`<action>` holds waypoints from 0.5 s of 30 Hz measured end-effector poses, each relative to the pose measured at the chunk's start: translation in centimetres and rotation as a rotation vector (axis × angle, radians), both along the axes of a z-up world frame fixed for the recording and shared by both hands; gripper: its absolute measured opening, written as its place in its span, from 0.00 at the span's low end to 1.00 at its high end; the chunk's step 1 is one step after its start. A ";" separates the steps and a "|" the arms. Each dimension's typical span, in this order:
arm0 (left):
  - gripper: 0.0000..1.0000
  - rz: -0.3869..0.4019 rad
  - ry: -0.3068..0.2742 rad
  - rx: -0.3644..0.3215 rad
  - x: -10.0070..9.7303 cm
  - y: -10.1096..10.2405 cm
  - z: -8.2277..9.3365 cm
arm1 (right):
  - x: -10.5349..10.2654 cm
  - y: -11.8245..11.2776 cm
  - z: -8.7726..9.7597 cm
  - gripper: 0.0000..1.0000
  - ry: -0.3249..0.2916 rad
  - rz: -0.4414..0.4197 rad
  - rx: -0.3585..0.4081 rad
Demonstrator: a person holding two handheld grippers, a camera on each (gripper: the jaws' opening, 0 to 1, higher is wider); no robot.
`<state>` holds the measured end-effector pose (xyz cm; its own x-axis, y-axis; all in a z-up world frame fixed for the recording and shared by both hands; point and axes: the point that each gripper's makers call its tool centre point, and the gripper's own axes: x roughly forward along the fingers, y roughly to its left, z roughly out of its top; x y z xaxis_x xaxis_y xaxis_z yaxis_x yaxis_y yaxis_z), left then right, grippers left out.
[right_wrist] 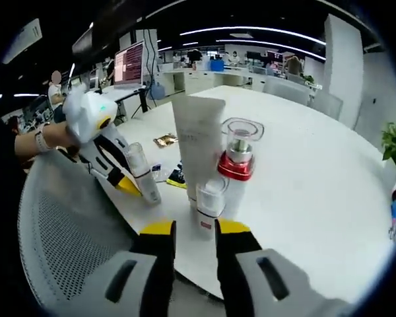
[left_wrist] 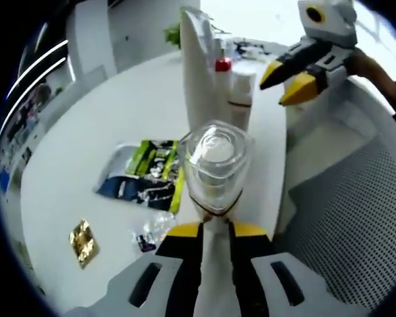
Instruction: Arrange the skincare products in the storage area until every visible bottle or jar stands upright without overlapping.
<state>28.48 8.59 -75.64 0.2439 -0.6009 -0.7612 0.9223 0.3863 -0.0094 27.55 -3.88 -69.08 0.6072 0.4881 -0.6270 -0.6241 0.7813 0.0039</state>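
My left gripper [left_wrist: 216,230] is shut on a small white bottle with a clear square cap [left_wrist: 214,165]; the right gripper view shows that bottle [right_wrist: 142,173] upright near the table edge with the left gripper [right_wrist: 125,183] on it. Behind it stand a tall white tube [left_wrist: 198,72] [right_wrist: 198,145], a red-collared bottle with a clear cap [left_wrist: 222,64] [right_wrist: 237,155] and a short white bottle [left_wrist: 241,99] [right_wrist: 210,201]. My right gripper [right_wrist: 196,228] [left_wrist: 285,80] is open, its tips just short of the short white bottle.
A round white table [left_wrist: 105,112] [right_wrist: 303,172] carries green and blue sachets [left_wrist: 148,175] and a gold packet [left_wrist: 84,241] [right_wrist: 165,140]. A grey mesh chair [left_wrist: 356,218] [right_wrist: 59,224] stands against the table edge. A person's hand [right_wrist: 49,139] holds the left gripper.
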 end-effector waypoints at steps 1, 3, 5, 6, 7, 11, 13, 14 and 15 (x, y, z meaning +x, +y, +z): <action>0.11 -0.006 -0.001 0.002 0.0 -0.2 0.0 | 0.1 0.0 -0.2 0.24 0.002 0.000 -0.004; 0.11 -0.014 -0.005 0.002 0.0 -0.5 0.0 | 0.3 -0.2 -0.7 0.24 0.007 -0.007 -0.019; 0.11 -0.023 -0.007 0.005 0.0 -0.9 0.0 | 0.4 -0.3 -1.1 0.24 0.012 -0.010 -0.023; 0.11 -0.028 -0.008 0.004 0.0 -1.2 0.1 | 0.5 -0.4 -1.2 0.24 0.017 -0.014 -0.026; 0.11 -0.031 -0.007 0.003 0.0 -1.4 0.1 | 0.6 -0.5 -1.3 0.24 0.018 -0.012 -0.040; 0.11 -0.042 -0.006 -0.003 0.0 -2.3 0.1 | 1.1 -0.7 -1.8 0.25 0.027 -0.018 -0.051; 0.11 -0.049 -0.008 -0.005 0.1 -2.8 0.2 | 1.2 -0.9 -2.3 0.25 0.041 -0.018 -0.064; 0.11 -0.049 -0.008 -0.005 0.1 -2.8 0.2 | 1.2 -0.9 -2.4 0.25 0.044 -0.019 -0.068; 0.10 -0.055 -0.008 -0.009 0.1 -3.2 0.2 | 1.3 -1.1 -2.9 0.26 0.050 -0.018 -0.092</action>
